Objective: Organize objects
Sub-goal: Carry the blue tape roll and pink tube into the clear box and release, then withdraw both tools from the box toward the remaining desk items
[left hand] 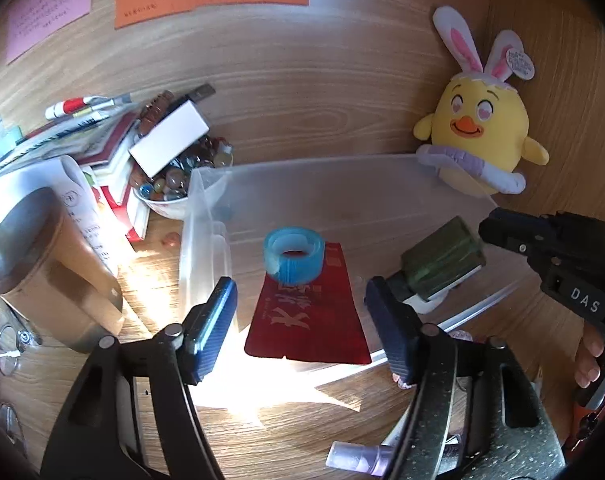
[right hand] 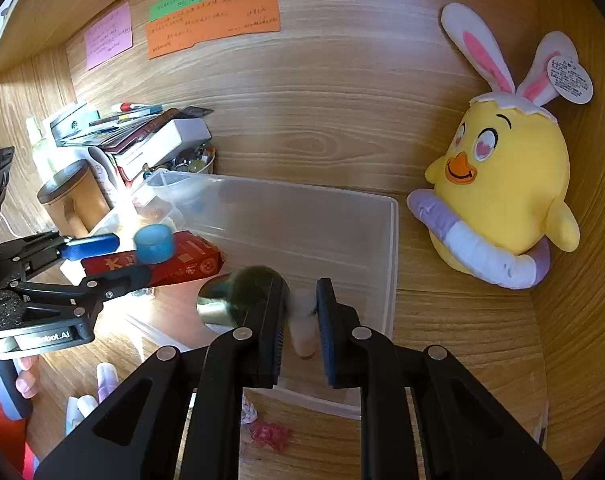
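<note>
Left wrist view: the left gripper stands with its two fingers spread over one translucent plastic bin, nothing pinched between them. Inside the bin lie one red packet and, resting on its far end, one blue tape roll — clear of both pads. The right gripper enters from the right, its jaws nearly pressed together on the pale neck of one dark green bottle, held over the bin's near right part. Background items: one yellow plush chick beside the bin's far right corner, one bowl of marbles, one tan canister, three wall notes — pink, orange, green.
</note>
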{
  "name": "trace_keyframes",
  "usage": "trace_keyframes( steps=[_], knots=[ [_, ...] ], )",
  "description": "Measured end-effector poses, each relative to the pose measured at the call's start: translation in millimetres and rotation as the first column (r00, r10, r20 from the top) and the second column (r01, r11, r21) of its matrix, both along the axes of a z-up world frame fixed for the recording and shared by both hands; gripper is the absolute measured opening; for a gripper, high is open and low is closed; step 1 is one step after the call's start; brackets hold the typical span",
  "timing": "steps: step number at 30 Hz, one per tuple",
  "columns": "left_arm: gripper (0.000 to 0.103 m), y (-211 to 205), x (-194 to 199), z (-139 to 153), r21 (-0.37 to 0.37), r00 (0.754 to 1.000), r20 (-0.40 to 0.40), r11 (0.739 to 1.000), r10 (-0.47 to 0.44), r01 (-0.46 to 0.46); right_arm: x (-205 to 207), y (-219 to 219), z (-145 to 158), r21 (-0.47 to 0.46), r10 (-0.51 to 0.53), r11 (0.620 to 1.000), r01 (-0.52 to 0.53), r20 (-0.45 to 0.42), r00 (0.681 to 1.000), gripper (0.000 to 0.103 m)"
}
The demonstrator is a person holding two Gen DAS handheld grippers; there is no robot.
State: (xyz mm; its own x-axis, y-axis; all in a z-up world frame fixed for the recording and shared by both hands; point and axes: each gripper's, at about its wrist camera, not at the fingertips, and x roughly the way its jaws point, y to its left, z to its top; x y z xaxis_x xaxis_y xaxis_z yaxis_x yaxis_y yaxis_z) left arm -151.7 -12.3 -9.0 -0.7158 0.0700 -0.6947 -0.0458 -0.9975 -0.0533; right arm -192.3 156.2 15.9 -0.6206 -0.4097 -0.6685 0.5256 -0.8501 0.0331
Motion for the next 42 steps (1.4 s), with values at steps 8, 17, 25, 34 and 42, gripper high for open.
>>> trace_keyframes(
  steps=[8,17,25,34,42],
  knots=[
    [0.083,-8,13,14,0.019,0.998,-0.047,0.999,0.034,-0.034,8,3,7,-0.009,-0.007,1.000,0.007,-0.020,1.000,0.038],
    [0.098,-4,37,29,-0.009,0.994,-0.101,0.999,0.052,-0.053,30,10,19,-0.020,-0.012,1.000,0.011,-0.071,0.997,0.063],
    [0.101,-2,63,25,0.000,0.995,-0.084,0.999,0.047,-0.047,58,10,20,-0.016,0.016,1.000,-0.018,-0.101,0.995,0.074],
    [0.101,-2,92,-4,-0.003,0.999,0.001,0.999,0.050,-0.050,85,3,1,0.003,0.078,0.997,-0.078,-0.057,0.995,0.076],
    [0.101,-6,123,-31,0.007,0.995,0.086,0.999,0.052,-0.053,99,-8,-22,-0.009,0.138,0.990,-0.138,0.026,0.990,0.076]
  ],
)
